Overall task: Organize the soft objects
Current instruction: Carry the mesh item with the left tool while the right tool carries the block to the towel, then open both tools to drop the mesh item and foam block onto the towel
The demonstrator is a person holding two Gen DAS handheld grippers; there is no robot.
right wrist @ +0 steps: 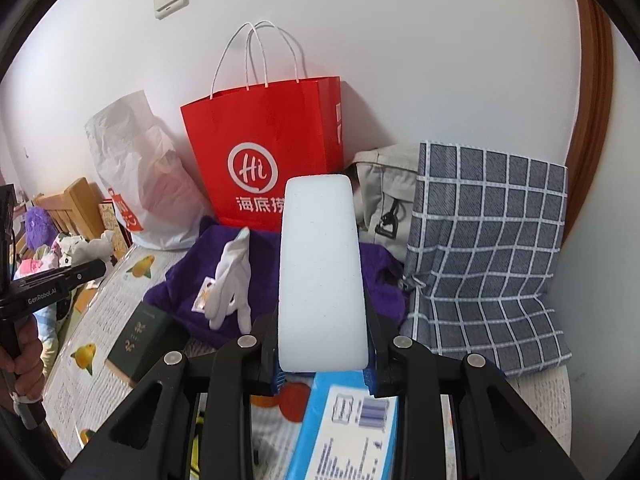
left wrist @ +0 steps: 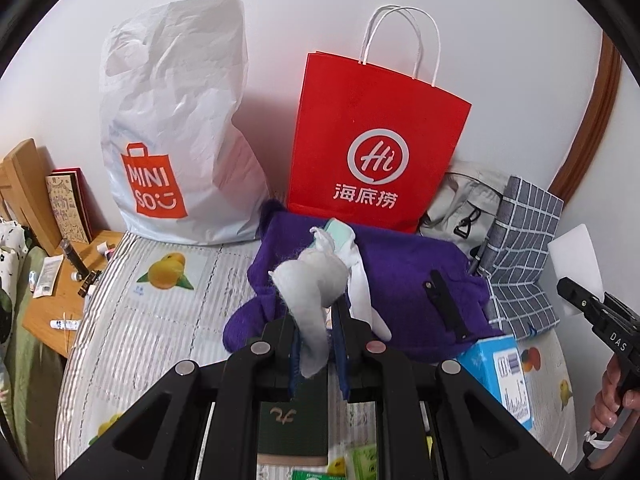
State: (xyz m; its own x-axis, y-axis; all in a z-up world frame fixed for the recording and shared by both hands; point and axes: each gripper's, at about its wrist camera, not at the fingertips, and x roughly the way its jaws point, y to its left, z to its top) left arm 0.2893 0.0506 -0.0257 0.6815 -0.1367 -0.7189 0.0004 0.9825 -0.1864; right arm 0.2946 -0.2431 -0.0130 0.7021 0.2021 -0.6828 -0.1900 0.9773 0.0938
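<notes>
Pinched between the nearly closed jaws of the left gripper (left wrist: pixel 316 344): a pale grey sock (left wrist: pixel 310 292), long axis running up and away from the camera, one end drooping toward the lens, the other rising over the purple fleece (left wrist: pixel 400 276). Clamped in the right gripper (right wrist: pixel 323 354), jaws partly apart around it: a white sponge block (right wrist: pixel 320 272), standing lengthwise, far end aimed at the red paper bag (right wrist: pixel 272 140). Both grippers tilted down over the fruit-print table cover (left wrist: pixel 160 304), each gripped from below by a hand (left wrist: pixel 612 404). Beyond, against the wall: white Miniso bag (left wrist: pixel 176 120), checked cloth (right wrist: pixel 488 248). On the fleece, a white glove (right wrist: pixel 232 276).
</notes>
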